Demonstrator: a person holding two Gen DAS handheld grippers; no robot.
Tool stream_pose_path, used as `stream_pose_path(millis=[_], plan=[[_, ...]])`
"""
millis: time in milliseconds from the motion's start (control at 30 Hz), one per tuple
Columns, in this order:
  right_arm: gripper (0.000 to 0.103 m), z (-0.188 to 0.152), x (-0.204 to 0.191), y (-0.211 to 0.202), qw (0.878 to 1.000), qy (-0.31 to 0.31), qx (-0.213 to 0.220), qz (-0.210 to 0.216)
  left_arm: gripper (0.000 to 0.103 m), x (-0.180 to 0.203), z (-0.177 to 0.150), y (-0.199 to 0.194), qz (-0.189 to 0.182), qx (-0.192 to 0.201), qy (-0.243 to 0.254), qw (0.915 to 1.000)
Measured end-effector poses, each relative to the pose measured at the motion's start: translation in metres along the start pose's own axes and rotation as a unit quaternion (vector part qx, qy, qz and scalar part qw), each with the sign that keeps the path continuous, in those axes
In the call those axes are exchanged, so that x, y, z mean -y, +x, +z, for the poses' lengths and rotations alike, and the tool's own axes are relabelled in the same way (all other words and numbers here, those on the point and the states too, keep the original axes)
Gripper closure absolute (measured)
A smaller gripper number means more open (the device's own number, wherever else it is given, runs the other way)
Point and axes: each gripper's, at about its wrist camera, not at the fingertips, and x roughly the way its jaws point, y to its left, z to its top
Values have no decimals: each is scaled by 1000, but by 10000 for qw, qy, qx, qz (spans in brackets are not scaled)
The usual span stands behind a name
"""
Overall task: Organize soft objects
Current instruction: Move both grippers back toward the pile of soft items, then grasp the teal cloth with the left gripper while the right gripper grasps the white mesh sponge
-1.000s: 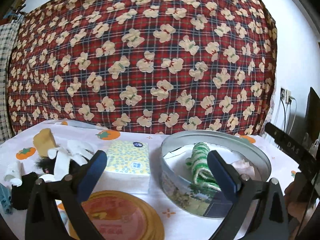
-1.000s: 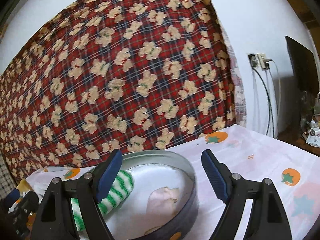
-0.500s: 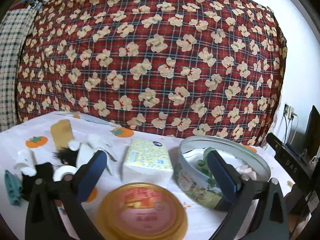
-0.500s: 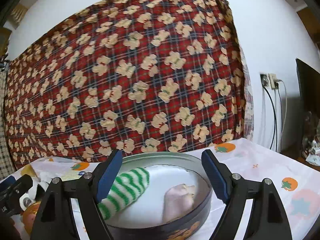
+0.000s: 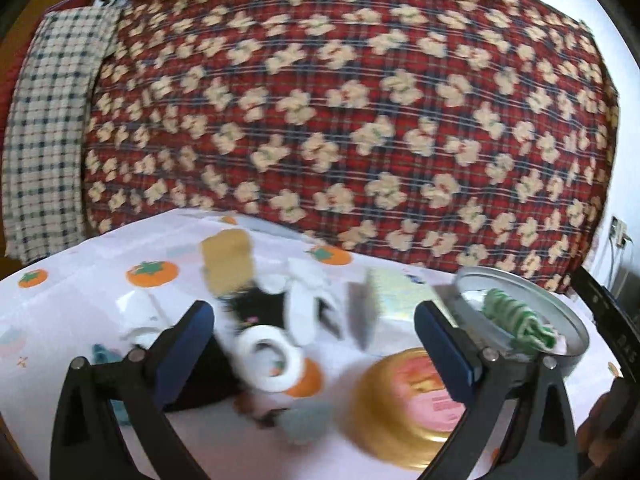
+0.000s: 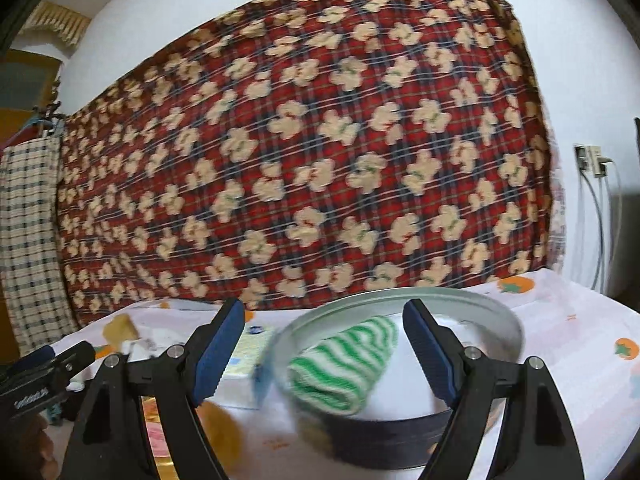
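Landmark: the round tin (image 6: 472, 316) on the counter (image 5: 80, 292).

Contents: one rolled green-striped sock (image 6: 344, 364) lies inside the tin, against its left wall. Anything else inside is hidden.

Remaining soft items, a black and white heap (image 5: 280, 304), lie well left of the tin, beyond the tissue pack (image 5: 396, 292). Expect them light, limp and compressible; grasp mid-bundle.

Left hand-held gripper (image 5: 316, 344): jaws apart, empty. Right hand-held gripper (image 6: 324, 348): jaws apart, empty, before the tin.
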Motion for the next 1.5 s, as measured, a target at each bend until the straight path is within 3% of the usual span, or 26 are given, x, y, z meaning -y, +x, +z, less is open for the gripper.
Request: stream_pose_path(millis=[467, 633, 767, 800, 933, 1067, 1200, 1300, 1500], plan=[[20, -12, -77, -4, 9959, -167, -152, 877, 1, -102, -2, -6, 730, -423, -760, 9935], [20, -17, -104, -2, 9913, -192, -312, 1264, 2, -136, -10, -1, 1311, -792, -919, 9839], [20, -22, -128, 2, 9867, -349, -509, 1502, 5, -153, -20, 11, 1492, -1214, -1064, 9755], [20, -23, -132, 2, 9856, -386, -543, 1556, 12, -157, -23, 16, 1498, -1351, -1122, 9730], [20, -27, -146, 4, 9818, -546, -661, 1694, 20, -166, -32, 28, 1281, -1824, -1359, 9653], [20, -30, -156, 8, 9780, -654, -799, 1813, 50, -156, -33, 34, 1259, -1941, -1081, 9669], [20, -33, -163, 12, 9743, -687, -928, 1933, 78, -151, -34, 37, 934, -1981, -905, 9715], [20, -35, -170, 15, 9712, -776, -1033, 2002, 86, -158, -34, 36, 745, -2003, -927, 9725], [20, -38, -188, 18, 9666, -925, -1075, 2137, 88, -179, -34, 32, 255, -1928, -1287, 9724]])
